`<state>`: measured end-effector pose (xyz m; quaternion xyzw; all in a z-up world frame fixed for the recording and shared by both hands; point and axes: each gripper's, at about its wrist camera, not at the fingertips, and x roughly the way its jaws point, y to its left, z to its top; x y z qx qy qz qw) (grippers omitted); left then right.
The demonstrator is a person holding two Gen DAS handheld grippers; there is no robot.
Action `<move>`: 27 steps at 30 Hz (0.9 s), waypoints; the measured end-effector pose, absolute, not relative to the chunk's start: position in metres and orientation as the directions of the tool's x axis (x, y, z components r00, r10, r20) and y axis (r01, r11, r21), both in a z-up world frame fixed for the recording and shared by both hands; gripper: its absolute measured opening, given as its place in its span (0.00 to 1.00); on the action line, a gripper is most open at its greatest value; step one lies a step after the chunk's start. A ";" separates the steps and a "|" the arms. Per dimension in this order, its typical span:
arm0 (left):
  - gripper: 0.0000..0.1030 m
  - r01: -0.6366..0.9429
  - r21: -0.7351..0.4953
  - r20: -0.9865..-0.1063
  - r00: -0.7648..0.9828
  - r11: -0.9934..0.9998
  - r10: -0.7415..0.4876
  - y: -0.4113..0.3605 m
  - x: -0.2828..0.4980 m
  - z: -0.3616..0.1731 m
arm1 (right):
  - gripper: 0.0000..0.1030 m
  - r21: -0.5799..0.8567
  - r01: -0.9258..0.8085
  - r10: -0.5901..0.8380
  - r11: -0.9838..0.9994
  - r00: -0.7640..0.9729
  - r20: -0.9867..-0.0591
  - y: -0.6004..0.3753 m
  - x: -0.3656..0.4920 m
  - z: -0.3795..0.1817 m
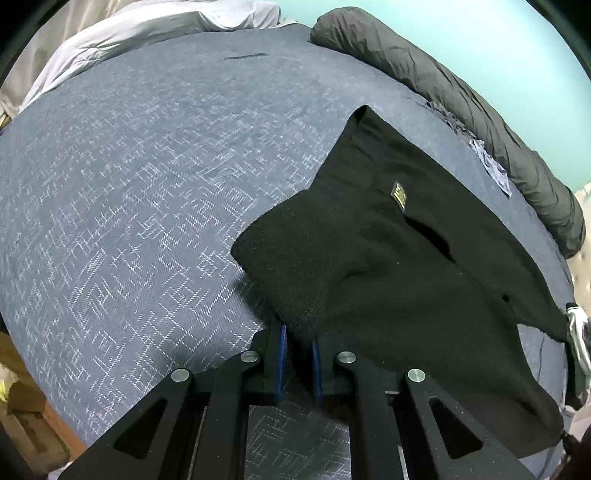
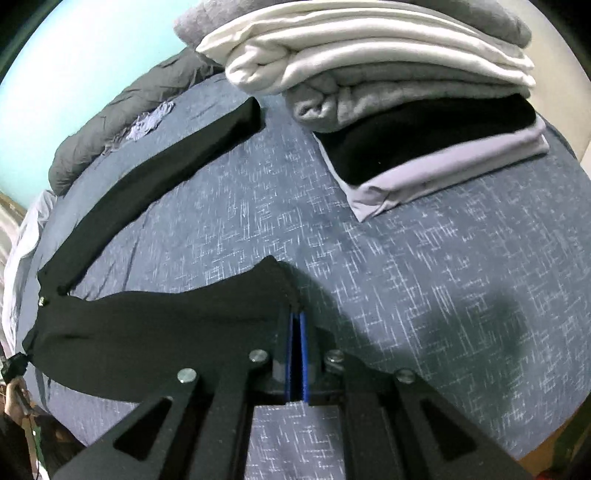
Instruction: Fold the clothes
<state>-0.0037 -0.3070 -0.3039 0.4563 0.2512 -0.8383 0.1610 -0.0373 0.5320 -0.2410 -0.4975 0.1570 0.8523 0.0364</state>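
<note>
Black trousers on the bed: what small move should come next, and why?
Probably lift both grippers together and carry the held end toward the far leg end. The right gripper is shut on the black trousers; the left gripper has cloth between slightly parted jaws. One leg lies unfolded across the bedspread.

i was working in a bedroom at home: a bed under a blue patterned bedsheet (image 1: pixel 140 192) filled both views, a rolled grey duvet (image 1: pixel 461 96) lay along the turquoise wall (image 1: pixel 498 33), and a stack of folded clothes (image 2: pixel 406 96) sat on the sheet.
</note>
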 end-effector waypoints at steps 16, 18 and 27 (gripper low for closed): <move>0.35 0.492 -0.245 -0.785 -0.607 -0.835 -0.128 -0.290 0.006 -0.261 | 0.38 0.183 0.012 -0.165 -0.983 -0.495 -0.853 0.446 -0.084 -0.222; 0.35 0.454 -0.223 -0.775 -0.619 -0.863 -0.126 -0.273 -0.001 -0.254 | 0.38 0.190 0.076 -0.203 -0.979 -0.469 -0.859 0.415 -0.101 -0.227; 0.35 0.306 -0.234 -0.772 -0.635 -0.923 -0.016 -0.190 -0.044 -0.274 | 0.38 0.221 0.297 -0.321 -0.929 -0.345 -0.882 0.292 -0.162 -0.255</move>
